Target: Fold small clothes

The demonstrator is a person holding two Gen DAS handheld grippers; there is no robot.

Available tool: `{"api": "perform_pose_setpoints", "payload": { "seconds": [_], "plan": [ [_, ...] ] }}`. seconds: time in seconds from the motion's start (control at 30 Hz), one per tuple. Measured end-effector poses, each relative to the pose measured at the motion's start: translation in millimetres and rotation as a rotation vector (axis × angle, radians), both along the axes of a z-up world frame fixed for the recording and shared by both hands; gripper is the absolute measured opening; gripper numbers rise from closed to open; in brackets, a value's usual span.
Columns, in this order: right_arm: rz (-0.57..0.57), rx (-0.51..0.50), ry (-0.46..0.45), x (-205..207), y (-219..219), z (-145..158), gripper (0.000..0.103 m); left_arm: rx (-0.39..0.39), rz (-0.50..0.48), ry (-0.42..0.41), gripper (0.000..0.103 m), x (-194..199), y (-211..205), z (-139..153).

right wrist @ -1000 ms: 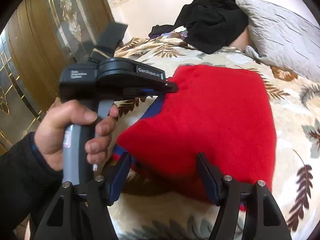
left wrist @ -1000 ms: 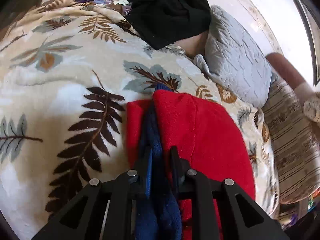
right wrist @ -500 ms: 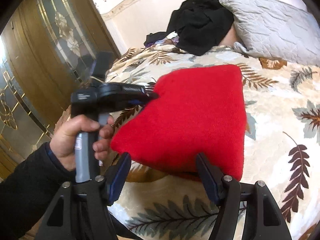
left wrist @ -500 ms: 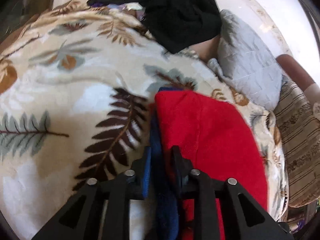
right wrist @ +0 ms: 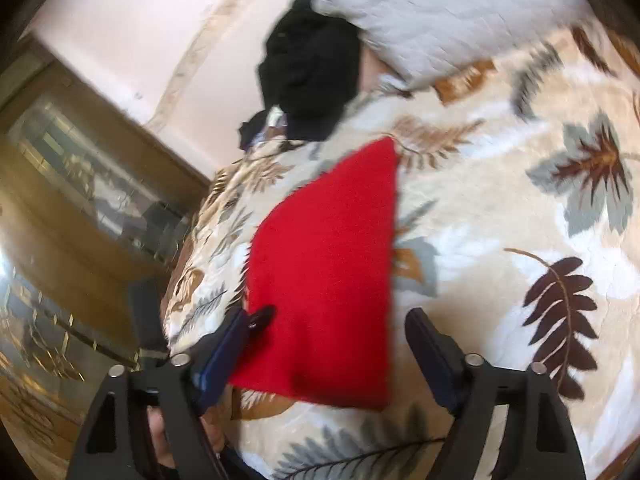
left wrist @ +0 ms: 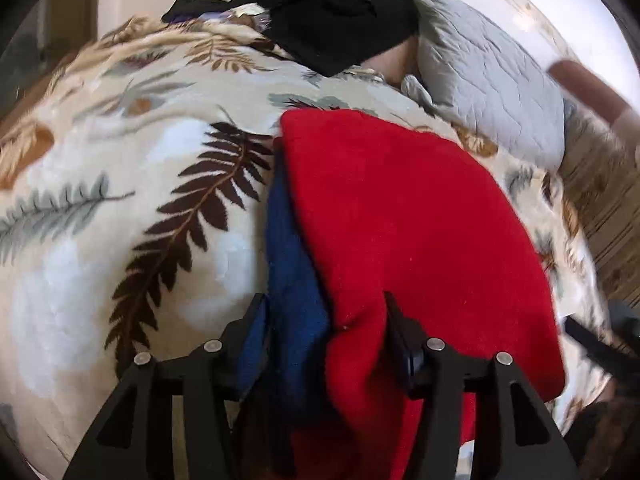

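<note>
Garment, a red fleece piece with a blue edge, lies folded on the bed over a leaf-print blanket, its near end reaching back between the jaws of the left gripper. Those jaws stand parted, with blue and red cloth lying in the gap; they look slack around it, not clamped, though the fabric hides the pads and contact on 1 side cannot be ruled out.

In the right wrist view the garment sits as a neat red wedge ahead of the right gripper, whose jaws are wide apart and hold nothing. That picture is smeared by motion, so its edges are hard to judge.

The main risk is a snag: if the left gripper pulls away while fleece drapes over a finger, it would drag the top layer and undo the fold. The blue edge already peeks out on 1 side, so the layers are unevenly stacked and could slide on the soft, humped blanket. A careless sweep by the right gripper could also ruck the near corner.

A black heap and a grey pillow lie well apart at the head.
</note>
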State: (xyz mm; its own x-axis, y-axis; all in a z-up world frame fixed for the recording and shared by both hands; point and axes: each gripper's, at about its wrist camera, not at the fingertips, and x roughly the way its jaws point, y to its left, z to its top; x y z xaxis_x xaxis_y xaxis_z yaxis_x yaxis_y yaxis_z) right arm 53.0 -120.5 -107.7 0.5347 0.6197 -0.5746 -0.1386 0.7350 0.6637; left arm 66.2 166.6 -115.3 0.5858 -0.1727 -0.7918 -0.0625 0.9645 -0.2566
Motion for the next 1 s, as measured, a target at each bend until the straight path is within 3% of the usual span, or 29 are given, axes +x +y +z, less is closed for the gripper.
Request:
{"api": "perform_pose_setpoints", "payload": {
  "seconds": [0.07,0.13,0.17,0.2,0.27,0.3,0.37,0.43,0.5,0.6,0.7,0.73,0.77,0.8,0.87,0.93,1.0],
  "plan": [
    [0.037,0.074,0.087,24,1,-19,0.085,0.039,-0.009,-0.01,0.057,3,-3,1],
    [0.096,0.082,0.137,41,15,-35,0.078,0.042,-0.008,-0.019,0.057,4,-1,-1],
    [0.147,0.062,0.165,47,26,-44,0.039,0.031,-0.003,-0.016,0.057,5,1,-3],
    [0.144,0.032,0.191,47,32,-48,0.035,0.029,-0.002,-0.013,0.057,5,-1,-3],
    [0.147,-0.07,0.11,34,41,-25,0.027,0.018,-0.01,-0.019,0.058,7,4,-5],
    [0.143,-0.132,0.052,23,45,-10,0.026,0.017,-0.014,-0.023,0.058,0,0,0],
    [0.137,-0.211,0.036,21,47,-10,0.03,0.016,-0.016,-0.032,0.06,-1,0,-2],
    [0.148,-0.151,0.106,33,37,-23,0.038,0.009,-0.017,-0.036,0.06,-5,0,-2],
    [0.049,-0.068,0.117,45,18,-20,0.076,0.007,-0.021,-0.041,0.06,-5,2,-1],
    [0.017,-0.003,0.069,73,15,-12,0.079,-0.01,-0.023,-0.039,0.06,-4,3,-2],
    [0.084,-0.026,0.151,117,33,-30,0.078,-0.015,-0.025,-0.041,0.06,-4,3,-2],
    [0.137,0.003,0.171,130,42,-34,0.069,-0.019,-0.026,-0.04,0.06,-4,4,-2],
    [0.139,-0.05,0.145,129,48,-25,0.051,-0.024,-0.026,-0.04,0.06,-4,5,-2],
    [0.151,-0.115,0.094,122,55,-11,0.045,-0.031,-0.027,-0.04,0.06,-4,6,-2],
    [0.14,-0.177,0.037,111,59,0,0.044,-0.043,-0.027,-0.036,0.06,-4,8,-2],
    [0.115,-0.199,0.076,114,56,-11,0.048,-0.039,-0.031,-0.037,0.06,-4,6,-2],
    [0.083,-0.126,0.099,115,45,-17,0.063,-0.034,-0.032,-0.041,0.06,-4,5,-2]
  ]
}}
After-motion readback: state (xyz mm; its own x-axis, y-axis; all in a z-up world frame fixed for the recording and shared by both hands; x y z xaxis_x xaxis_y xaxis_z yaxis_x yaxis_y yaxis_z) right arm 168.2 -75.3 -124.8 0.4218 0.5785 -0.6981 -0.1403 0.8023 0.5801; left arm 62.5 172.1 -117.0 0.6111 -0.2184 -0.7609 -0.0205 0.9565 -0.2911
